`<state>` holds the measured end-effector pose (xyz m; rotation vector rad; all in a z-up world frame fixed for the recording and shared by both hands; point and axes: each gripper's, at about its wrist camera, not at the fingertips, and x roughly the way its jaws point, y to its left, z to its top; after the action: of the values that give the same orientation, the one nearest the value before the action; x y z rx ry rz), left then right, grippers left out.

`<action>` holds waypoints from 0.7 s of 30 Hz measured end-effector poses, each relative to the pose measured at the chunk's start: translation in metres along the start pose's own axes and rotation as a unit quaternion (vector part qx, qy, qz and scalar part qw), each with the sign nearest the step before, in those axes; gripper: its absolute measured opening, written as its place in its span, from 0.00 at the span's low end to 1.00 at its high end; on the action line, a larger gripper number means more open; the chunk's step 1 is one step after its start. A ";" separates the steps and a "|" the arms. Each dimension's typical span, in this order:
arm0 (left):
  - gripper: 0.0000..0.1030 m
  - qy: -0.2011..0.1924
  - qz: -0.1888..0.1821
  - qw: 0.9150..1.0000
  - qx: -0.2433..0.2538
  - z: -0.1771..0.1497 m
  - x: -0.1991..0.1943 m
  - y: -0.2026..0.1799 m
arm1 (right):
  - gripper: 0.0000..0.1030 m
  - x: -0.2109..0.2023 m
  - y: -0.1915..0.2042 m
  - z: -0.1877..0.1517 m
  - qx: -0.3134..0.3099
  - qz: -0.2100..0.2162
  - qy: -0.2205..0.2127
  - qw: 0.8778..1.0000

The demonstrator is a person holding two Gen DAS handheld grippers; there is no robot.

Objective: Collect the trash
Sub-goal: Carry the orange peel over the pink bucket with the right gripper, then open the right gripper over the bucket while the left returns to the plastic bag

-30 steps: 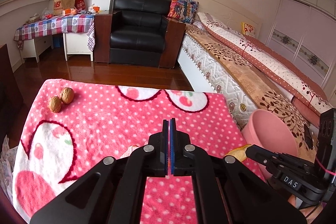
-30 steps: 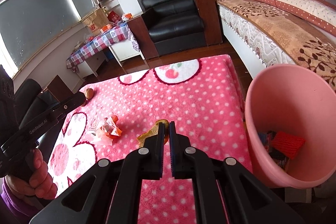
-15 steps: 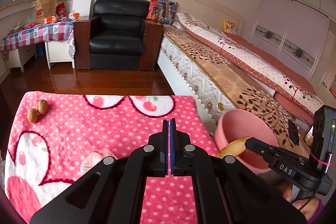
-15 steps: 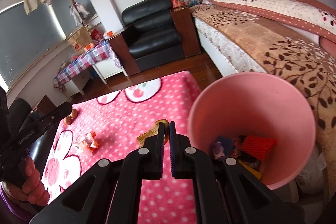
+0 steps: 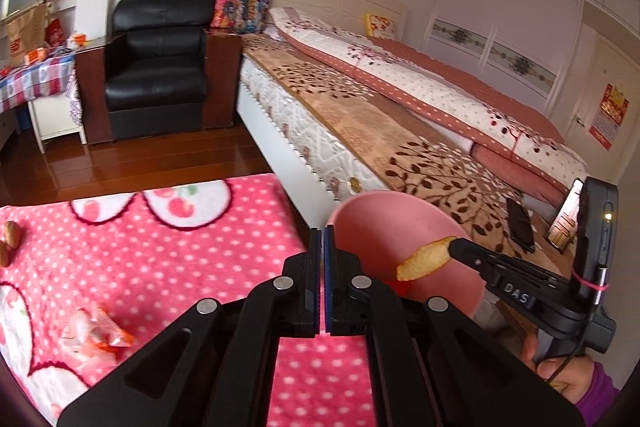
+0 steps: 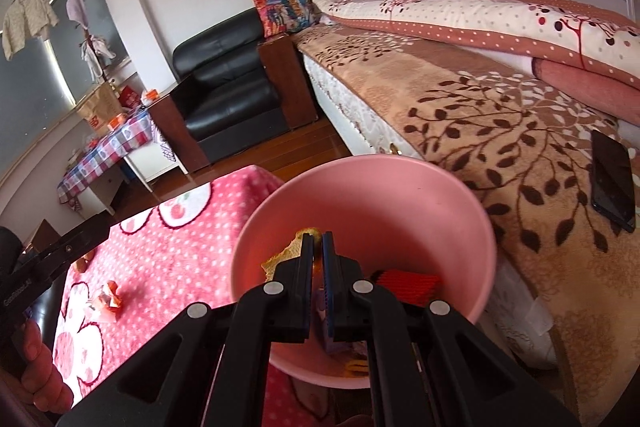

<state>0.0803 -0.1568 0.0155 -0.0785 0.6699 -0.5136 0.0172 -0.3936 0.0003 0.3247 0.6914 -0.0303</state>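
Peel (image 6: 290, 251) has moved off the blanket (image 6: 168, 247), now over the pink bin (image 6: 400, 195) mouth, pinched in the closed right gripper (image 6: 317, 247). Left gripper (image 5: 322, 247) closed, empty, at blanket's rt edge beside bin. Wrapper (image 5: 96, 331) left on blanket.

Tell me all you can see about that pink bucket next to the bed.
The pink bucket is round, smooth and plain, plastic by the look of it, with a wide open mouth and no lid. It stands between the blanket-covered table and the bed; its base is hidden. Inside lie a red ribbed piece and other scraps, partly hidden. The right gripper hangs over its mouth, shut on a yellowish peel. Nothing visibly touches its rim.
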 end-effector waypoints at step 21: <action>0.30 -0.007 0.083 0.996 -0.046 -0.017 -0.032 0.053 | 0.04 0.003 -0.034 -0.009 0.022 -0.002 0.001 1.000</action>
<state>0.0715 -0.0936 0.0087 -0.1114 0.6798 -0.3233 0.0092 -0.4231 -0.0179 0.3648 0.6952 -0.0493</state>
